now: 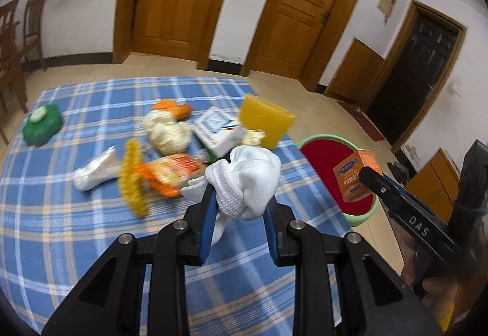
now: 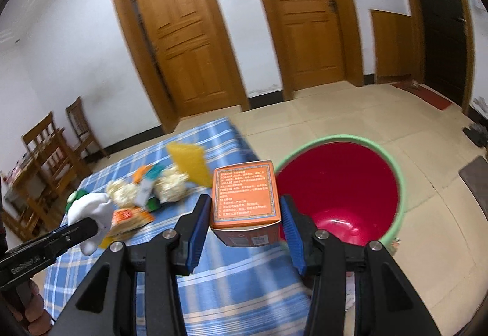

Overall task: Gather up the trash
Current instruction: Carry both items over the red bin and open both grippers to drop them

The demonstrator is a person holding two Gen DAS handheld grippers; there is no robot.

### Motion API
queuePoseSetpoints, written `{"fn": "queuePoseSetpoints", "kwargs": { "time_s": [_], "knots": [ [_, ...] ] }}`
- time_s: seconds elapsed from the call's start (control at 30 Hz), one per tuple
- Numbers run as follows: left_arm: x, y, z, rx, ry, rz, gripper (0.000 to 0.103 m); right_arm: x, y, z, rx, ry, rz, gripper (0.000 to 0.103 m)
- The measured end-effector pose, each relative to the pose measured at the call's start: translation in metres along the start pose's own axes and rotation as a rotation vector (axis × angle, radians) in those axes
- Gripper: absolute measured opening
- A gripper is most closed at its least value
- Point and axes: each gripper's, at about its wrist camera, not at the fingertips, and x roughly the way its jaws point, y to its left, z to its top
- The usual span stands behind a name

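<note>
Gripping a crumpled white cloth (image 1: 244, 180) in our left tool (image 1: 241, 198) above the bench (image 1: 76, 229), we clamp an orange box (image 2: 245, 198) in our right tool (image 2: 245, 214) off the bench's right edge, beside the red bin (image 2: 338, 189) on the floor.

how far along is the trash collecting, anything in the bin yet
Nothing shows inside the red bin yet. In hand: the left gripper is shut on a white cloth, and the right gripper holds an orange box at the bin's rim. Left on the blue plaid tablecloth: yellow sponge, snack wrapper, green lid and more.
</note>
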Motion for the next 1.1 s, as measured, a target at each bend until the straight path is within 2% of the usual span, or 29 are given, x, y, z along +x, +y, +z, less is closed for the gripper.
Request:
{"fn": "queuePoseSetpoints", "kwargs": {
  "time_s": [0.23,0.57,0.8,0.87,0.9,0.93,1.1],
  "knots": [
    [0.026,-0.042,0.019,0.07,0.038,-0.053,0.029,0.008,-0.047,0.002,0.077,-0.005,-0.075,0.049],
    [0.072,-0.102,0.028,0.19,0.101,-0.112,0.029,0.033,-0.097,-0.008,0.163,0.042,-0.122,0.049],
    [0.104,-0.128,0.027,0.235,0.15,-0.128,0.029,0.041,-0.113,-0.013,0.188,0.051,-0.132,0.05],
    [0.113,-0.135,0.027,0.243,0.16,-0.13,0.029,0.043,-0.118,-0.015,0.201,0.048,-0.129,0.053],
    [0.117,-0.138,0.027,0.249,0.166,-0.131,0.029,0.043,-0.119,-0.016,0.208,0.047,-0.128,0.059],
    [0.12,-0.139,0.027,0.252,0.169,-0.131,0.029,0.045,-0.119,-0.016,0.218,0.044,-0.125,0.06],
    [0.135,-0.151,0.026,0.29,0.182,-0.132,0.029,0.034,-0.126,-0.014,0.245,0.0,-0.125,0.06]
  ]
}}
